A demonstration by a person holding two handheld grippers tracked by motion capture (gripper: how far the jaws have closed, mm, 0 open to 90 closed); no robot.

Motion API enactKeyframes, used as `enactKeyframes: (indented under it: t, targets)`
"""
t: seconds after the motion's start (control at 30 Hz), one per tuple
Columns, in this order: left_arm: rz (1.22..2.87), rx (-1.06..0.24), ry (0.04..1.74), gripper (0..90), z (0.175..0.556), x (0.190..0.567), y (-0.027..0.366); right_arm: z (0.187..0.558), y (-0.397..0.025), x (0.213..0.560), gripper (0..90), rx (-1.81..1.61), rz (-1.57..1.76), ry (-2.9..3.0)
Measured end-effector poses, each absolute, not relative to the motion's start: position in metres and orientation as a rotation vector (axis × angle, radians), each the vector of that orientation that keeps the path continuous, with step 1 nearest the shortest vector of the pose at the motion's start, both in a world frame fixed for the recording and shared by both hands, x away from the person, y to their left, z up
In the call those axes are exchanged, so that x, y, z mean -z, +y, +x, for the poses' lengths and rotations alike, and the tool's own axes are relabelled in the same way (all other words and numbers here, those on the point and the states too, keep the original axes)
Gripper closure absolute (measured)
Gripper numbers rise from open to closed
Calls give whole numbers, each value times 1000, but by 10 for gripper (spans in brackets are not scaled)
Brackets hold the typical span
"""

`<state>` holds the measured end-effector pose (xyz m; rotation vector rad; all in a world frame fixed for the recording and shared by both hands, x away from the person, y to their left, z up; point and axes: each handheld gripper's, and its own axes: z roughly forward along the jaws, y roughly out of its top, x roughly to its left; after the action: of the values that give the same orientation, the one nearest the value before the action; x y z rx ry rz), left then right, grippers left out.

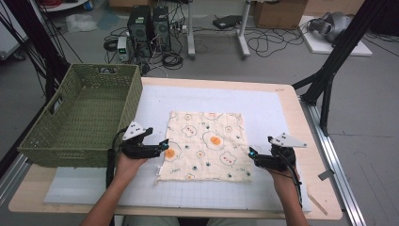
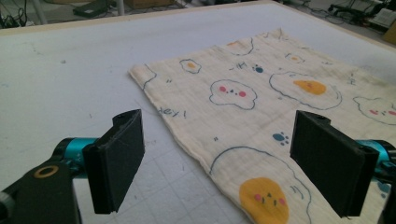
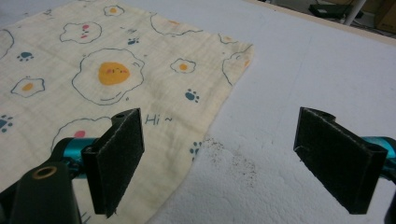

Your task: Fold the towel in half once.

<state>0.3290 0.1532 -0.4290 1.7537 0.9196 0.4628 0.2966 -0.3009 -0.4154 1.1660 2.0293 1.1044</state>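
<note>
A cream cloth printed with fried eggs and bears lies spread flat on the white mat. My left gripper is at the cloth's left edge, open, its jaws straddling that edge of the cloth with nothing held. My right gripper is at the cloth's right edge near the front corner, also open. In the right gripper view the cloth has its edge running between the two pads, untouched.
A green woven basket stands at the table's left, close behind my left hand. The wooden table edge frames the mat. Computers, cables and stand legs sit on the floor beyond the table.
</note>
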Motion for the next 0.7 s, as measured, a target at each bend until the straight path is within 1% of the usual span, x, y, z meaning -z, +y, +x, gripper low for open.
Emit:
enactKeyframes:
  t: [0.33,0.5,0.7]
  targets:
    - [1726,-400,902,166,333,429,146,296,-302,418,155,-1097,1166,2045]
    - [1724,-407,895,166,334,428,144,296,-303,418,155,-1101,1167,2044]
    - [1703,-403,902,167,343,417,141,296,-303,418,155,-1103,1166,2061]
